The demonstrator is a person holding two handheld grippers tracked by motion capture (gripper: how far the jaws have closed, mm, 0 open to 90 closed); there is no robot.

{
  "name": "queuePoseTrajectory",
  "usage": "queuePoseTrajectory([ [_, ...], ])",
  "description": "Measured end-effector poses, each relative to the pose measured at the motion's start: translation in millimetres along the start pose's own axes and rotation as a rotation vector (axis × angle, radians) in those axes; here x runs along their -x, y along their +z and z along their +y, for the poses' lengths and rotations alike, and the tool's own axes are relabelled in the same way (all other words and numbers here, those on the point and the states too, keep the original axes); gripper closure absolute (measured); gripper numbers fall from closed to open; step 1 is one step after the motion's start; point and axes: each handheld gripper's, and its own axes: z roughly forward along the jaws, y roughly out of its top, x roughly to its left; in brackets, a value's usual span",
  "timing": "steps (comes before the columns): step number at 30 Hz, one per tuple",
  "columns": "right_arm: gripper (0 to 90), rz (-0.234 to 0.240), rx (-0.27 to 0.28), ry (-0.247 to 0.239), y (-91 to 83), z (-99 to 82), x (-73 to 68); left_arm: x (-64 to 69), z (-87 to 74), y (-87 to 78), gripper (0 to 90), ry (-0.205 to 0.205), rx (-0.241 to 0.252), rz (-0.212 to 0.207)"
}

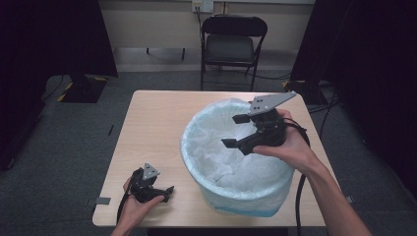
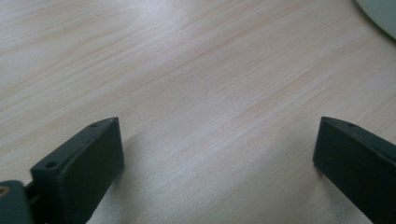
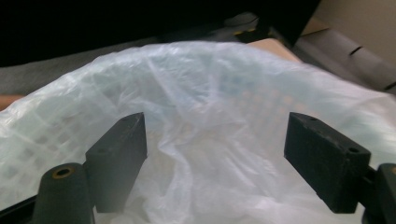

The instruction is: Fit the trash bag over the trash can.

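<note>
A pale wooden table (image 1: 152, 128) carries the load. On it stands a round basket (image 1: 246, 199) lined with a white bag (image 1: 216, 157).

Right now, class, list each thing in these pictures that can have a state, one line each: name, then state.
Left gripper: open, empty, low over the wooden table.
Right gripper: open, empty, above the basket.
White mesh basket: upright, lined.
Thin white plastic liner bag: crumpled inside, folded over the rim.
Black folding chair: unfolded, vacant.

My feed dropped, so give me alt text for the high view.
The right gripper hangs open over a bin lined with a white bag on a wooden table. The left gripper rests open on the table's near left edge.
</note>
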Motion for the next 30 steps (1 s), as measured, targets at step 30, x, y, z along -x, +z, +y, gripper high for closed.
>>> queuePoseTrajectory([
  [30,14.0,-0.331,0.234,0.231,-98.0,-102.5,16.8,-0.4,-0.6,-0.5,0.0,0.002,0.0,-0.001],
])
